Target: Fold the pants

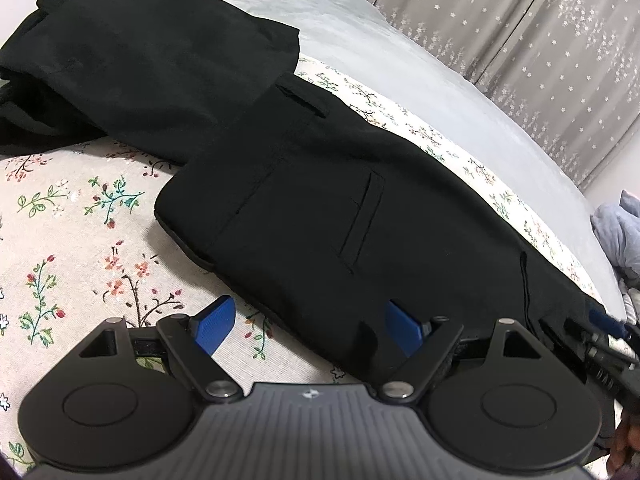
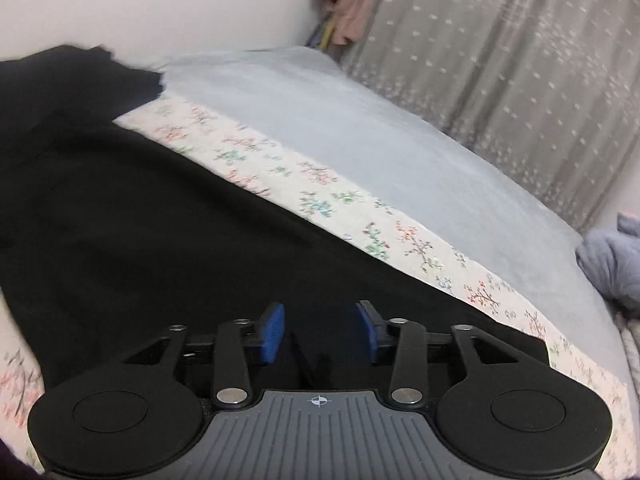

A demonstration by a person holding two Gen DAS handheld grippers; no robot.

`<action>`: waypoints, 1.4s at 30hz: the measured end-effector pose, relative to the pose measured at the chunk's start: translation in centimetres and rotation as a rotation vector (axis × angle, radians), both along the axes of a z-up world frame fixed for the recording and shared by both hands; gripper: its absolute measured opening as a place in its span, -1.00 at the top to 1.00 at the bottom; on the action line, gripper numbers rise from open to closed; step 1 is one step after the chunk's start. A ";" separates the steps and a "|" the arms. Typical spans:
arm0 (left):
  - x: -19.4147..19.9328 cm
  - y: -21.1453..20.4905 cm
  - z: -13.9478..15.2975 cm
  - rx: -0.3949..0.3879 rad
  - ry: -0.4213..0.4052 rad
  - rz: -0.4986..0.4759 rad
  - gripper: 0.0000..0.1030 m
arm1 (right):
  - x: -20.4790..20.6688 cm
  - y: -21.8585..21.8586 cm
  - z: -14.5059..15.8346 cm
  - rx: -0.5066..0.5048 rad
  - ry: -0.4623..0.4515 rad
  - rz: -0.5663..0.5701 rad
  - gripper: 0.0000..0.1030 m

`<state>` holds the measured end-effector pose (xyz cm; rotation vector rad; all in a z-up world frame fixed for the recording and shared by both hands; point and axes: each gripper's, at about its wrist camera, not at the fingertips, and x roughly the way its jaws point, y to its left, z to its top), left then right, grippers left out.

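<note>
The jaws of the left gripper are spread wide, nothing being held between the blue pads; one pad is seen over the floral sheet, the other over the near edge of the black pants. The jaws of the right gripper are parted to a middling width, and black cloth is seen between and beneath them, but whether any fold is actually pinched cannot be told.

In the left wrist view, the pants are laid across the bed, with a heaped, doubled-over portion at the far left and a flatter panel nearer the camera, on which a welt pocket is shown. A loose thread is seen on the cloth toward the right. At the far right edge, part of the other gripper is visible against the garment.

No containers are shown. Beyond the pants, a pale grey blanket is spread over the far side of the bed, bordered by a strip of the floral sheet. Behind it, a grey curtain with small white flowers is hung. Bunched grey fabric is seen at the right margin, and hanging clothes in red and pink are visible by the wall, blurred in the right wrist view.
</note>
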<state>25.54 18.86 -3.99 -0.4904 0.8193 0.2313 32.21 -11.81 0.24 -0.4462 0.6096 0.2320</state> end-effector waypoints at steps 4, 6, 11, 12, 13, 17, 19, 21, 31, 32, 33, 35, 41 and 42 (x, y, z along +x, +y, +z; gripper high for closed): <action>-0.2 -0.3 0.1 -0.003 0.000 -0.014 -0.76 | 1.5 0.2 -3.2 -0.108 0.087 -0.028 0.23; -0.2 -0.3 0.1 -0.002 -0.003 -0.019 -0.76 | 2.0 -0.7 -3.8 -0.063 0.111 -0.049 0.30; 0.0 -0.2 0.0 -0.008 0.002 -0.017 -0.76 | 2.9 -1.8 -3.0 0.042 0.146 -0.072 0.92; 0.0 -0.2 0.0 -0.007 0.003 -0.018 -0.76 | 3.3 -1.8 -2.9 0.031 0.130 -0.097 0.97; 0.0 -0.3 0.0 -0.006 0.002 -0.019 -0.76 | 3.4 -1.9 -2.3 0.047 0.106 -0.114 0.99; 0.0 -0.3 0.1 0.002 -0.003 -0.016 -0.76 | 4.2 -2.7 0.7 0.275 0.045 -0.153 1.00; 0.0 -0.3 0.0 -0.001 0.002 -0.015 -0.76 | 5.2 -2.2 1.3 0.312 0.021 -0.185 1.00; 0.1 -0.2 -0.1 -0.002 0.005 -0.016 -0.76 | 6.6 -1.4 1.1 0.326 0.017 -0.214 1.00; 0.0 0.2 0.2 -0.012 0.002 -0.012 -0.76 | 5.6 -0.8 -1.2 0.429 0.090 -0.187 -0.01; 0.0 0.2 0.2 -0.011 0.001 -0.014 -0.76 | 4.1 -1.8 -0.7 0.475 0.065 -0.188 -0.10; 0.0 0.1 0.2 -0.010 0.001 -0.016 -0.76 | 2.7 -2.6 -0.3 0.495 0.047 -0.190 -0.15; 0.0 0.1 0.2 -0.008 0.001 -0.013 -0.76 | 1.2 -3.7 -0.1 0.460 0.041 -0.201 -0.15; 0.0 -0.2 -0.2 0.004 0.009 -0.010 -0.76 | -0.7 -3.1 -4.8 0.405 0.115 -0.176 -0.17; 0.0 -0.2 -0.2 0.007 0.010 -0.006 -0.76 | -0.8 -2.8 -4.5 0.408 0.115 -0.191 -0.17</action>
